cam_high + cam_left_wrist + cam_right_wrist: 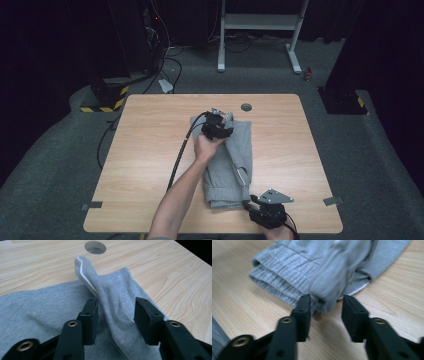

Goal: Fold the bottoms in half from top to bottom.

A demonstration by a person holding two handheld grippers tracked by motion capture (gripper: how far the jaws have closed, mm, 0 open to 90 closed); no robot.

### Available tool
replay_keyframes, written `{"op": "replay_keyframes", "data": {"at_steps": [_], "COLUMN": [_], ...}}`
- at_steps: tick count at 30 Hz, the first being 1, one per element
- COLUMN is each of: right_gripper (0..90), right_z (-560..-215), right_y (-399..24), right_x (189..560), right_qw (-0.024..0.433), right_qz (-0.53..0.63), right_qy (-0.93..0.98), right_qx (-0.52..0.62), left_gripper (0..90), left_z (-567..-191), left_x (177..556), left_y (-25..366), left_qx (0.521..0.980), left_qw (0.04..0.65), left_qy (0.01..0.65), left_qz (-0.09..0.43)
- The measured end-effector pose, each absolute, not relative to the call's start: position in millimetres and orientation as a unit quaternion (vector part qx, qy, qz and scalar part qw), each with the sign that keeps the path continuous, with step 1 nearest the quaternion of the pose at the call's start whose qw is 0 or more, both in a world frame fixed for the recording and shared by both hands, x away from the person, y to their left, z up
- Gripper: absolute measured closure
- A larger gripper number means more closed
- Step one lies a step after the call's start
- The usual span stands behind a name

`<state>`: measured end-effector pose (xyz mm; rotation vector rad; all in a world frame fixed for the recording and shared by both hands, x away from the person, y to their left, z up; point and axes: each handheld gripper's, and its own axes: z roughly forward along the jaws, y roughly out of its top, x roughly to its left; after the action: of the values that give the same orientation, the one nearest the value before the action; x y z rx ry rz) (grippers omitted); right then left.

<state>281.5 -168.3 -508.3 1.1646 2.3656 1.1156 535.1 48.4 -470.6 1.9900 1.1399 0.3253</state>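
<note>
Lengthwise, grey sweatpants run near-to-far on table, cuffs nearest.

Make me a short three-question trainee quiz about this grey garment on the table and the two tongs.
1. True or false: the left tongs are clamped on the grey garment.
2. Which end of the garment lies nearest the right tongs? A) the ribbed cuff end B) a hood C) a collar
3. What round feature sits in the table beyond the garment?

Key
1. False; the jaws stand apart, with a fold of cloth between them.
2. A
3. A cable hole.
</note>
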Motion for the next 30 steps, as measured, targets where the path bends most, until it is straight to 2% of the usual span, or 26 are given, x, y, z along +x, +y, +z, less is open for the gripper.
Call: {"op": "replay_keyframes", "data": {"at_steps": [5, 13, 14, 17, 19, 22, 30], "right_gripper": [47.4, 46.8, 48.8, 65.9, 73.5, 78.3, 80.2], "right_z": [-501, -489, -487, -481, -477, -472, -468], "right_y": [-167, -170, -170, -171, -170, -166, -155], "right_x": [279, 283, 283, 285, 287, 292, 304], "right_qw": [0.144, 0.142, 0.145, 0.146, 0.151, 0.155, 0.157], "right_qz": [0.38, 0.396, 0.4, 0.415, 0.421, 0.42, 0.411], "right_qy": [0.826, 0.819, 0.818, 0.814, 0.813, 0.817, 0.826], "right_qx": [0.392, 0.389, 0.388, 0.379, 0.372, 0.363, 0.353], "left_gripper": [44.7, 40.8, 40.3, 40.3, 40.3, 40.3, 39.8], "left_z": [-467, -458, -456, -453, -453, -455, -462], "left_x": [525, 507, 504, 496, 484, 473, 427], "left_y": [56, 70, 71, 76, 83, 93, 110], "left_qx": [0.783, 0.784, 0.787, 0.789, 0.797, 0.802, 0.8], "left_qw": [0.408, 0.417, 0.415, 0.417, 0.412, 0.405, 0.414], "left_qy": [0.453, 0.441, 0.438, 0.429, 0.419, 0.417, 0.418], "left_qz": [0.125, 0.127, 0.13, 0.137, 0.144, 0.14, 0.119]}}
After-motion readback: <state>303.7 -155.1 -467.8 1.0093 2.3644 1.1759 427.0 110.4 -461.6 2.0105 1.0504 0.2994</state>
